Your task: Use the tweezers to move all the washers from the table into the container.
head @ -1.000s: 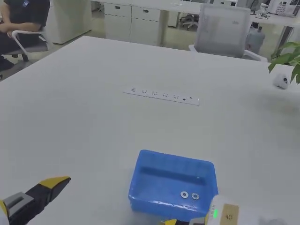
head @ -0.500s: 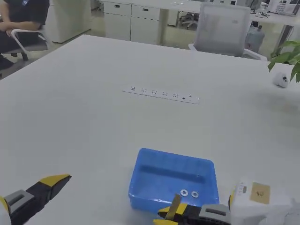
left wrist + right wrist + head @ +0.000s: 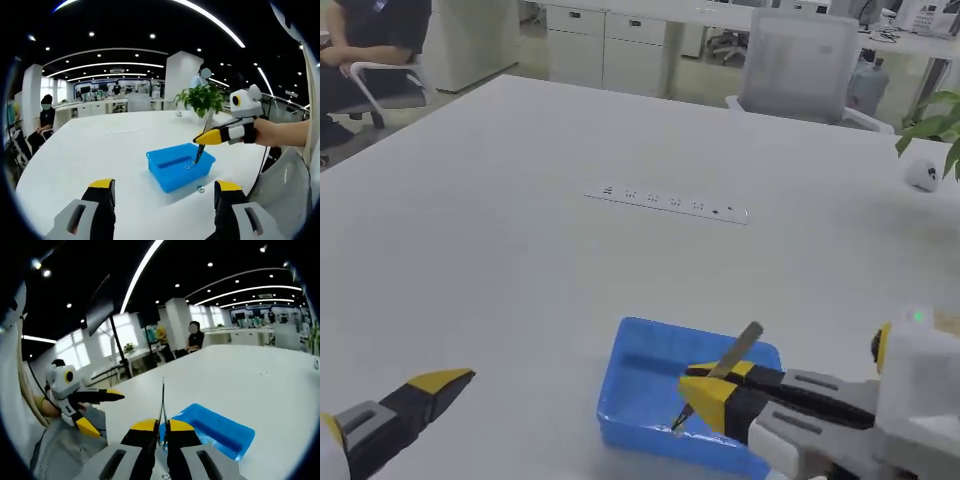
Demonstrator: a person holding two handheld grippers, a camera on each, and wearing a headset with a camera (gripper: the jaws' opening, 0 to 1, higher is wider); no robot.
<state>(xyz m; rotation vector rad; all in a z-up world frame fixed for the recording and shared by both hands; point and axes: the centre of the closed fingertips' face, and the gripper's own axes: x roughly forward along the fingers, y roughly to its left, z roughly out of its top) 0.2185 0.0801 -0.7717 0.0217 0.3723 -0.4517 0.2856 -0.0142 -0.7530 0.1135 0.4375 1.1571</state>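
Washers (image 3: 188,166) lie inside the blue container (image 3: 172,176), and one more washer (image 3: 200,189) sits on the white table (image 3: 90,150) just beside it. I have my right gripper (image 3: 705,393) pinched tight on the tweezers (image 3: 742,346), whose tips point down into the container. My left gripper (image 3: 164,187) hangs over the table off to the side, jaws spread wide.

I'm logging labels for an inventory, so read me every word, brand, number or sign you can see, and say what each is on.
None can be read.
Power strip: small dark marks along it, too small and blurred to read.
Blue container: no label or print shows on it.
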